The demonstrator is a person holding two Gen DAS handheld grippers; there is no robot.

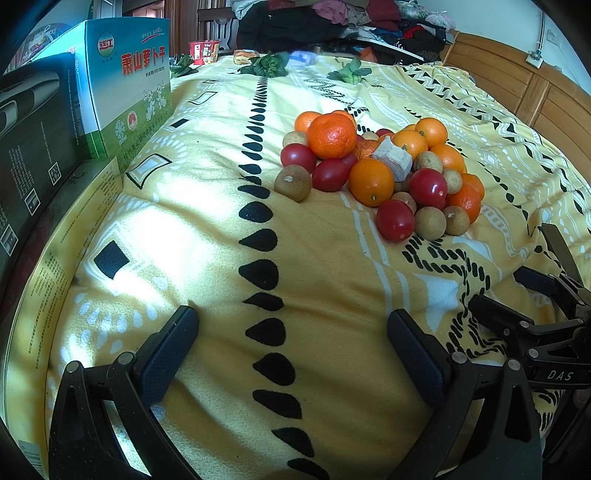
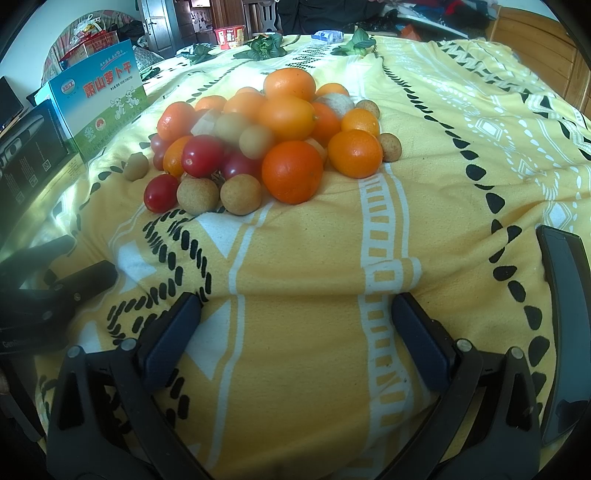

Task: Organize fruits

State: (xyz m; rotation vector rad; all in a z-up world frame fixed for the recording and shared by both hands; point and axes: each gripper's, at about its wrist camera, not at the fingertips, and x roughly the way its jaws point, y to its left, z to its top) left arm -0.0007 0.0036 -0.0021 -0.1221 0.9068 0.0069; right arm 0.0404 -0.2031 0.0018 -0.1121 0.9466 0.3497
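A mixed pile of fruit [image 1: 380, 173] lies on a yellow patterned blanket [image 1: 207, 229]: several oranges [image 1: 331, 135], red cherry tomatoes [image 1: 395, 220], brown longans [image 1: 293, 182] and a pale cube-shaped piece [image 1: 393, 158]. The right wrist view shows the same pile [image 2: 266, 140], with an orange [image 2: 292, 171] at its near edge. My left gripper [image 1: 291, 321] is open and empty, well short of the pile. My right gripper [image 2: 295, 306] is open and empty, also short of the pile. The right gripper's body shows at the left view's right edge [image 1: 546, 325].
A green and blue carton [image 1: 129, 92] and dark boxes [image 1: 33, 129] stand along the left. Leafy greens [image 1: 266, 66], a red cup [image 1: 204, 51] and piled clothes [image 1: 332, 18] sit at the far end. A dark phone [image 2: 565, 325] lies at the right.
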